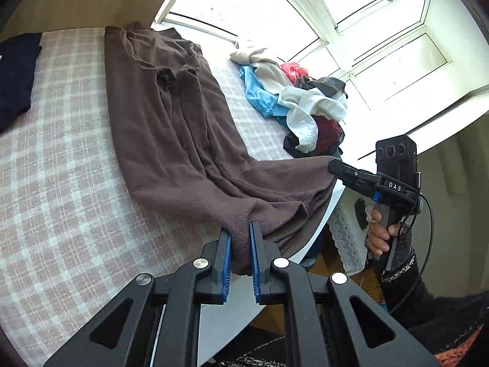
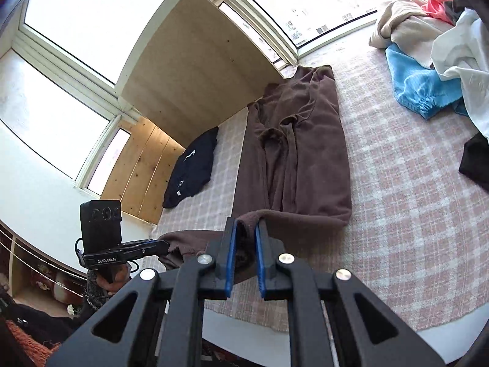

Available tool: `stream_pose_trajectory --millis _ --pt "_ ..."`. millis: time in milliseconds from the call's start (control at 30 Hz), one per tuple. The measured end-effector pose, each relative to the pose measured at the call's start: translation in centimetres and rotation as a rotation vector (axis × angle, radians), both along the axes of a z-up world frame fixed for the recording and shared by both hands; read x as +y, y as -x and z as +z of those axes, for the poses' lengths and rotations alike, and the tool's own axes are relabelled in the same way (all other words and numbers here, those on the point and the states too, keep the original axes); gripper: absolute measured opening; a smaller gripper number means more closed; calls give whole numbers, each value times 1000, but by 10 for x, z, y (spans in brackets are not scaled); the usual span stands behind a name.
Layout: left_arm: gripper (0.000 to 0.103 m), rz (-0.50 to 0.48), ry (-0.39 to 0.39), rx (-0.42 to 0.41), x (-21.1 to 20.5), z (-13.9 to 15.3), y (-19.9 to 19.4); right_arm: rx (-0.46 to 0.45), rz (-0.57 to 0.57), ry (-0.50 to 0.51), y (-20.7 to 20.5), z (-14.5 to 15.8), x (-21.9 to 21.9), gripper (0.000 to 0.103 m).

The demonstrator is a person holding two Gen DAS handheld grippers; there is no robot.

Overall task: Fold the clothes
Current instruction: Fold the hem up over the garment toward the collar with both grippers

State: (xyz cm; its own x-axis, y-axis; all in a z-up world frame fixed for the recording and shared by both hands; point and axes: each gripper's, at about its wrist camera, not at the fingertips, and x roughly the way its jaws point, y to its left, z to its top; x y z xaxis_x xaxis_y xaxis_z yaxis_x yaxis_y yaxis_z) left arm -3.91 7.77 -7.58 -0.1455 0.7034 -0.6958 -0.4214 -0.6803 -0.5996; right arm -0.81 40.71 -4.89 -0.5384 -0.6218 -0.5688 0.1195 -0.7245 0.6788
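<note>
I have the brown top (image 1: 171,128) lying long on the checked cover (image 1: 61,183) of the bed, its neck end far off by the window (image 1: 382,30) and its bottom hem at the near edge. My left gripper (image 1: 240,238) has its blue pads closed on a bunch of that hem, & my right gripper (image 2: 246,235) is closed on the hem too, at the other corner, so I hold 2 corners at once. Between the 2 grips the hem is lifted off the bed and sags a bit. The cloth looks thick and fuzzy, like fleece, so I think it is soft, floppy and not heavy, w/ no stiff part to keep a shape. It will droop and bunch wherever I don't hold it, & the creases down the middle show that. Fuzzy cloth should not slip out of the pads easily, but it may drag and rub on the cover. Best spots to hold are these hem corners, or the shoulders at the far end. A dark blue piece (image 2: 192,171) sits flat to the left, and a messy pile of clothes (image 1: 302,101) sits to the right, well apart from the brown top.
</note>
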Motion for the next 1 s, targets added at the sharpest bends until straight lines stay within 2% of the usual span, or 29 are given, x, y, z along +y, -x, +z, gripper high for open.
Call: stream_pose_trajectory --millis 67,167,300,467,567,633,667,700,733,800,833,900,933,967,1000 --pt "10 29 -26 10 -1 10 24 1 10 5 29 5 9 11" --pt "10 73 -50 16 -2 19 62 -49 14 -22 82 -5 15 11" --pt "10 126 1 -24 3 -12 127 -142 32 -67 145 -41 18 12" --pt "11 190 71 -151 -4 -66 172 -289 83 -78 198 -91 19 16" --pt "15 205 10 -225 -12 -72 185 -356 73 -7 208 -102 34 17" --pt "24 208 -26 -251 -16 -71 192 -379 68 21 210 -103 43 25" --pt "35 204 -26 -237 -16 -67 195 -371 59 27 211 -101 48 28" --pt "40 201 -24 -221 -16 -64 198 -357 44 34 211 -98 53 35" --pt "44 197 -22 -204 -16 -60 201 -343 25 45 211 -94 59 39" --pt "45 194 -21 -165 -19 -51 209 -284 -24 42 208 -78 70 39" --pt "43 199 -4 -126 -21 -44 209 -231 -31 6 204 -66 71 39" --pt "40 190 32 -21 -24 -25 202 -120 40 -200 189 -44 49 39" --pt "32 155 51 37 -21 -15 193 -67 82 -315 182 -34 36 36" --pt "22 112 77 91 -16 -6 184 -19 130 -398 174 -28 21 31" --pt "18 70 116 132 -8 0 175 5 185 -423 168 -30 7 13"
